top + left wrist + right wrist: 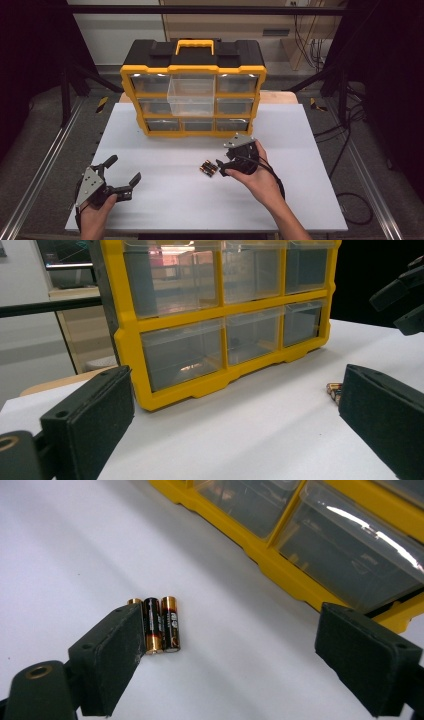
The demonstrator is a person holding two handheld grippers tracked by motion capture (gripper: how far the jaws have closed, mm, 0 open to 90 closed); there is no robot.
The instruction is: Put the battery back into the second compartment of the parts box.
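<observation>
Nearest me, at the front-left corner of the white tabletop (165,210), I hold the left gripper (122,176) with its fingers (87,425) wide apart and nothing between them, close to the tabletop's left edge. Right of centre, my right gripper (220,167) hovers low with its fingers (112,655) also spread wide — the batteries (160,625) lie side by side on the bare surface just beside its left finger, not gripped. Open white tabletop surrounds them on every side. Farther back stands the yellow organizer (192,97), its middle top drawer (191,95) pulled out over the tabletop — its base sits well apart from the batteries.
</observation>
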